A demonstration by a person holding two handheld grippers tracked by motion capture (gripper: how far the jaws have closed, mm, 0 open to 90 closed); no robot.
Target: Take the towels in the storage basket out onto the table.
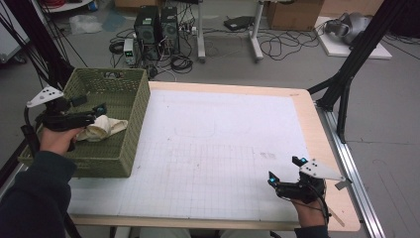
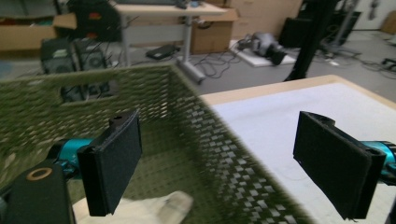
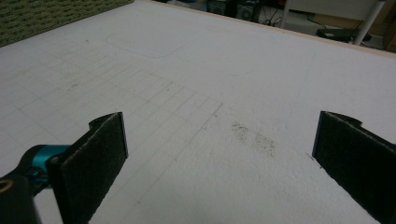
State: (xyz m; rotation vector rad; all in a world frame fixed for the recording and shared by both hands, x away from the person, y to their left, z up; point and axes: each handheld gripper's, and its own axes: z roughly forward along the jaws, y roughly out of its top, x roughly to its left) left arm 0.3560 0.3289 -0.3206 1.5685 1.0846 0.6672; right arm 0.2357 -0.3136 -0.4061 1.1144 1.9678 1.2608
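One cloth [image 1: 101, 128] lay in the basket [image 1: 130, 144] at the worktop's [image 1: 223, 144] left edge, so the drop looked done. Left gripper [image 1: 96, 112] hovered over it, jaws apart, gripping nothing. Right gripper [image 1: 285, 171] waited near the front right corner, jaws wide too. What remained, seemingly, was pulling the left clear.

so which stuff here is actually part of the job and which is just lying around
In the job:
- green basket
- cream cloth lying in the basket
- left gripper, open above the cloth

Just lying about:
- right gripper, open and idle over the white mat
- computer towers and cables on the floor
- cardboard box
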